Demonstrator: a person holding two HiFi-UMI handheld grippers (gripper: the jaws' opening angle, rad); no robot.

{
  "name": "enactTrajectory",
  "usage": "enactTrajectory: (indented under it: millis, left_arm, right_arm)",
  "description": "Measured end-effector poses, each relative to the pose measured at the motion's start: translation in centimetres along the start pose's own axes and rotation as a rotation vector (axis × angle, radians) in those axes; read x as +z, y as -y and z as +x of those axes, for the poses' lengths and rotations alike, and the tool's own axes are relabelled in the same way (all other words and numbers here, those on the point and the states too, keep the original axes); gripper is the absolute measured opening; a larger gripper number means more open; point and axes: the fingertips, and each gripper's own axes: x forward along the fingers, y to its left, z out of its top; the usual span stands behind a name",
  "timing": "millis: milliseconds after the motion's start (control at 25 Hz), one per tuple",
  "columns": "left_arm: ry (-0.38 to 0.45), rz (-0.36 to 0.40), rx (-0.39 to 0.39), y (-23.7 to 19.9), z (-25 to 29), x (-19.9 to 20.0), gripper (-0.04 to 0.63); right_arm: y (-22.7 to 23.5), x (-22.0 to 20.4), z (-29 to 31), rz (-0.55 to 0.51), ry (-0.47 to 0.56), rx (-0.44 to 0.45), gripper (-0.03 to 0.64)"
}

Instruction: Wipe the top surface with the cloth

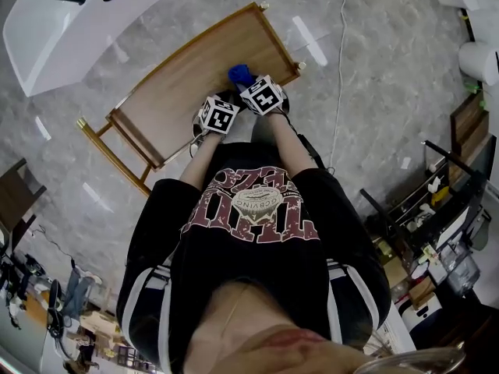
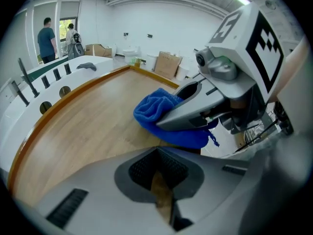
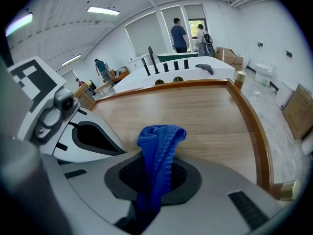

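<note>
Fuzzy blue cloth (image 3: 157,143) in rt tongs (image 3: 152,185)

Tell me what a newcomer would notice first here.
The bright blue cloth stands out first, pinched in the right claw at the near edge of the wooden top. Close beside it, the left claw is shut and empty.

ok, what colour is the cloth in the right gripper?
The cloth is plain bright blue; it shows best in the right gripper view.
</note>
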Motion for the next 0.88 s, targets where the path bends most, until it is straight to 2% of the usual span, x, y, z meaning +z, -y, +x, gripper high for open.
enactTrajectory:
  millis: [440,720,880]
  left_arm:
    - [-0.037,0.1,-0.025,1.5,1.6,0.7,0.046]
    - [-0.048,0.124,-0.05,1.6,1.6,0.7,0.046]
    - [-0.058,0.133,-0.036,1.5,1.7,0.7,0.046]
  right_arm:
    - [3.9,-0.8,-1.6,0.03,0.012,-0.077,0.058]
    - [5.9,-1.0,-2.6,0.036,0.023,-0.119,0.058]
    - [6.6,-1.0,-2.7,0.052,0.022,-0.133,0.058]
